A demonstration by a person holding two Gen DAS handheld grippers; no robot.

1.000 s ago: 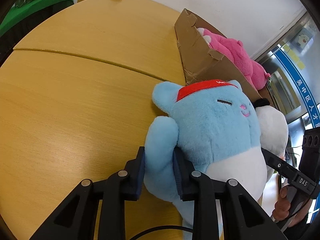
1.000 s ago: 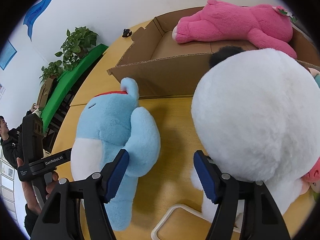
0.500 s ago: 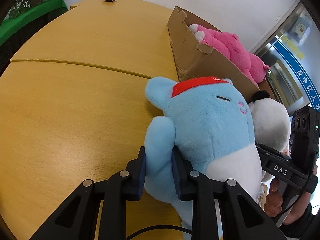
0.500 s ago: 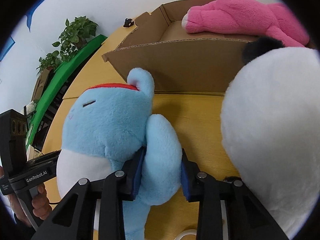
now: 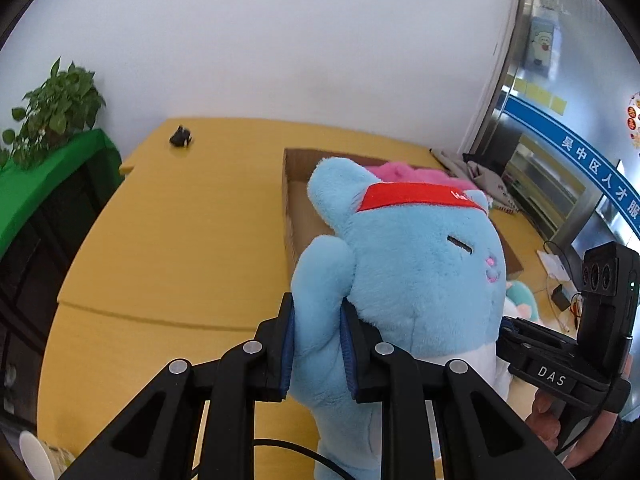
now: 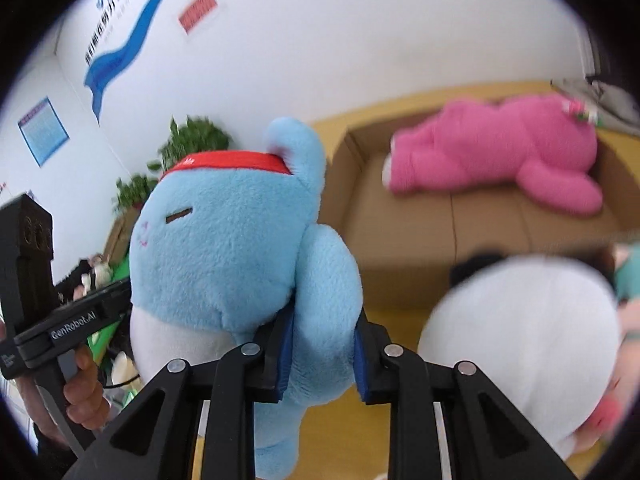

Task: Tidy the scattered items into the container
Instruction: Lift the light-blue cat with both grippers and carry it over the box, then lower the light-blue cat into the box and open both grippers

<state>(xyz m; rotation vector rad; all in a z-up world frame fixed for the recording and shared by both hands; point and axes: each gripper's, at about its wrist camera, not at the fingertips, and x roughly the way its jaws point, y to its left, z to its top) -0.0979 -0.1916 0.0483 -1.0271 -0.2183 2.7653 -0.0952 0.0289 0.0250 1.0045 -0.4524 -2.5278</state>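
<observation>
**Observer:** Where's the blue one now?

**Me:** The blue plush toy (image 5: 416, 280) hangs between my two tongs, clear of the yellow table (image 5: 180, 240), upright, red headband (image 5: 416, 196) on top. The cardboard box (image 6: 440, 232) is just beyond it, open, with the pink plush bear (image 6: 492, 152) already lying inside.

**Observer:** State of the tongs?

**Me:** My left gripper (image 5: 318, 344) is pinching one plush arm, blue pads sunk into the pile. My right gripper (image 6: 320, 356) has the other arm; its jaws are closing the last bit, with the arm squeezed between them. One limb each, body slung in the middle.

**Observer:** How does it handle?

**Me:** By the look of it, light and very soft. The arm flattens to a narrow waist under the pads, so the stuffing gives. Not fragile, not slippery; the fur should grip well. The worry, I'd judge, is sag and swing, since the body dangles below the hold and a thin limb could creep out of the pads.

**Observer:** Better hold?

**Me:** Close to the shoulder, where the arm is thickest, both sides level, as now.

**Observer:** What's left out?

**Me:** A white plush ball (image 6: 520, 344) beside the box, right view. It is blurred, and I can't name it better.
</observation>
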